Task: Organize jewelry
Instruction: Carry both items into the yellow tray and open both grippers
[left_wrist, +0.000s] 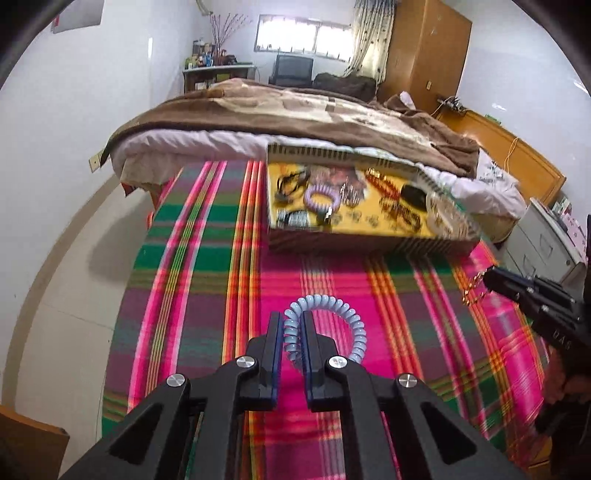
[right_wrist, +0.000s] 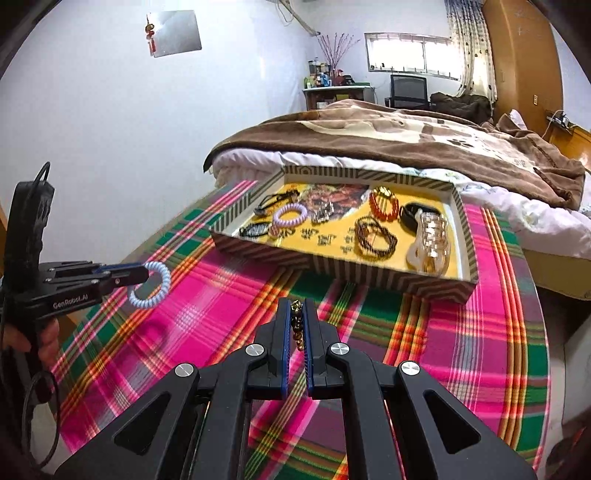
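Note:
My left gripper (left_wrist: 293, 321) is shut on a pale blue spiral coil bracelet (left_wrist: 347, 312) and holds it above the plaid cloth; it also shows in the right wrist view (right_wrist: 146, 275) with the coil bracelet (right_wrist: 157, 286). My right gripper (right_wrist: 298, 314) is shut on a gold bead bracelet (right_wrist: 297, 326); in the left wrist view the right gripper (left_wrist: 487, 278) shows at the right with the gold bracelet (left_wrist: 472, 290) dangling. A striped cardboard box (right_wrist: 369, 269) with a yellow floor holds several bracelets, among them a purple coil (right_wrist: 290, 216) and an orange bead one (right_wrist: 384, 205). The box (left_wrist: 369, 245) lies ahead of both grippers.
A pink and green plaid cloth (right_wrist: 461, 332) covers the table. A bed with a brown blanket (right_wrist: 406, 136) lies right behind the box. A white wall (left_wrist: 74, 147) is at the left; a grey cabinet (left_wrist: 535, 243) stands at the right.

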